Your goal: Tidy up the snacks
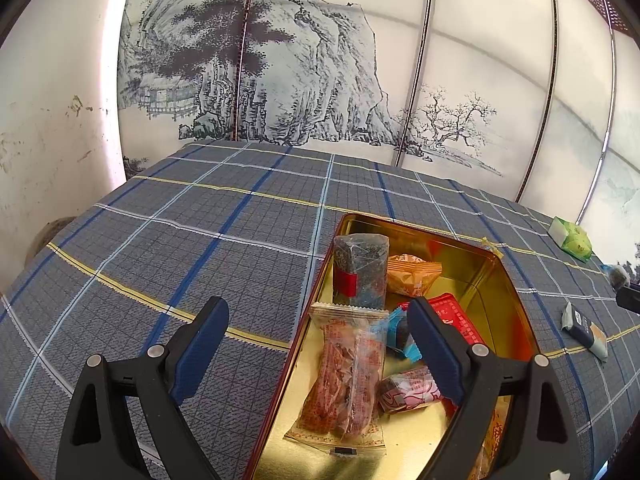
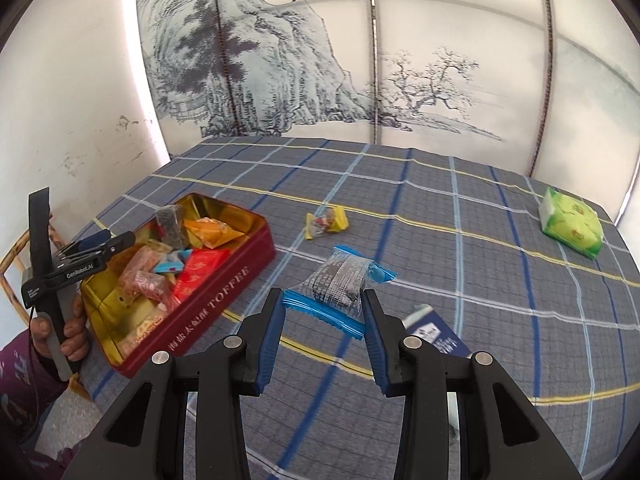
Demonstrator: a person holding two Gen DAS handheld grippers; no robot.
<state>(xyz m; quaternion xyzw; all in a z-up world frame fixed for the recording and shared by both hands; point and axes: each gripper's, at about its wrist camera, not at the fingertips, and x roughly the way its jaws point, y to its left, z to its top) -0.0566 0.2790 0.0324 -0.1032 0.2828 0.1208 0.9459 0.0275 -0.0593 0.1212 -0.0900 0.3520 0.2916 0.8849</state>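
Observation:
A red "TOFFEE" tin (image 2: 224, 284) with a gold inside (image 1: 496, 280) sits on the checked cloth and holds several wrapped snacks. My left gripper (image 1: 318, 322) is open and empty over the tin's near left rim; it also shows in the right wrist view (image 2: 108, 246). My right gripper (image 2: 324, 308) is shut on a blue-edged clear packet with a dark snack (image 2: 340, 284), held above the cloth to the right of the tin. A yellow candy (image 2: 326, 222), a green packet (image 2: 570, 226) and a dark blue packet (image 2: 434, 334) lie loose on the cloth.
The table is covered with a grey-blue checked cloth (image 2: 440, 208). A painted screen (image 2: 300, 60) stands behind it and a white wall (image 2: 80, 120) at the left. A wicker chair edge (image 2: 12, 264) is at the far left. The green packet (image 1: 572, 238) and dark blue packet (image 1: 584, 330) also show in the left wrist view.

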